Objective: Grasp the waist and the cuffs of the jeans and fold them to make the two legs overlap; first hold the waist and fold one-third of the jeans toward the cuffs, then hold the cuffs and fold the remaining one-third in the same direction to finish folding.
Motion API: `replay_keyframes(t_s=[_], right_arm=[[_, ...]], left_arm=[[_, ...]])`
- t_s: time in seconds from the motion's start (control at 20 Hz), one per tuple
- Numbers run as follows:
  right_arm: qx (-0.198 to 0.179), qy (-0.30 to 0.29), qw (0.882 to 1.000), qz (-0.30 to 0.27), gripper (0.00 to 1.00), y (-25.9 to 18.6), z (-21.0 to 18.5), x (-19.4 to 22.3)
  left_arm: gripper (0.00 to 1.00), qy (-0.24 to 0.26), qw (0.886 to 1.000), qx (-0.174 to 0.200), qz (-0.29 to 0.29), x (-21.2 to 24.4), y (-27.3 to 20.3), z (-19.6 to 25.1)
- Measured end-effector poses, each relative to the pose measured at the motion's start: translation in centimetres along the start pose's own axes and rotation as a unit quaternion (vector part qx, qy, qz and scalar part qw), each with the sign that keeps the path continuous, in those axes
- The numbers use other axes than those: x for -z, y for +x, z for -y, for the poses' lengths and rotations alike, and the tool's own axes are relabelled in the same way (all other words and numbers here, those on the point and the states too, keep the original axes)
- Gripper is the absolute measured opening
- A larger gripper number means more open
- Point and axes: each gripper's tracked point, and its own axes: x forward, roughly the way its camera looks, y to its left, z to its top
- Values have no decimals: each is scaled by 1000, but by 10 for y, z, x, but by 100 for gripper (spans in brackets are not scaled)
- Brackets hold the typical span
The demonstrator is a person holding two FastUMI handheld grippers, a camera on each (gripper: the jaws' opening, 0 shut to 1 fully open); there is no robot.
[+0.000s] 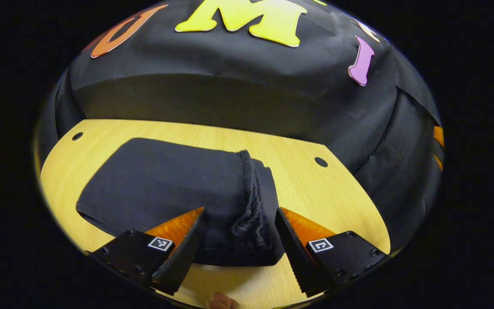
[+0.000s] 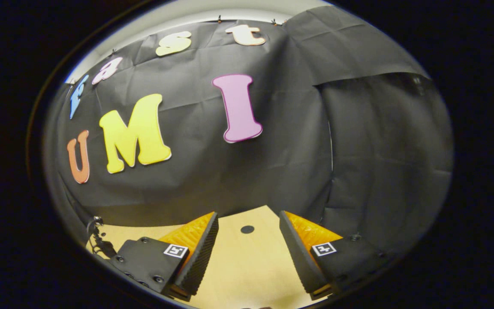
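Observation:
The dark jeans (image 1: 165, 184) lie folded into a compact block on the yellow wooden table (image 1: 298, 180) in the left gripper view. Their gathered waistband (image 1: 251, 206) runs down the right side of the block, on top of another layer. My left gripper (image 1: 239, 214) stands open, its fingers straddling the near right corner of the block around the waistband end, without pressing on the cloth. In the right gripper view my right gripper (image 2: 248, 219) is open over bare table (image 2: 247, 266), nothing between its fingers.
Round holes sit in the tabletop near its corners (image 1: 321, 162) (image 1: 77, 136) (image 2: 247, 229). Black cloth walls close the table at the back and right. A fingertip (image 1: 221, 301) shows at the near edge. A small black clamp with cable (image 2: 97, 240) sits at the left.

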Motion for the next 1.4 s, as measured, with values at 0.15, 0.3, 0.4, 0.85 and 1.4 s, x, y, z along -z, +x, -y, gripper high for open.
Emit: replay_keyframes(t_s=[0.15, 0.3, 0.4, 0.85, 1.4], right_arm=[[-24, -1, 999, -29, 84, 4, -41, 39], [-58, -3, 997, -47, 91, -1, -93, 65], [-86, -9, 995, -49, 91, -9, -133, 76], [-203, -53, 978, 11, 91, -80, -284, 65], [-211, -99, 969, 86, 85, -161, -303, 40]], left_arm=[[99, -15, 999, -10, 35, -30, -28, -30], [99, -16, 997, -37, 67, -57, -62, -79], [99, -10, 994, -63, 93, -75, -93, -114], [99, 41, 967, -111, 228, -156, -231, -193], [98, 135, 948, -84, 276, -138, -316, -166]])
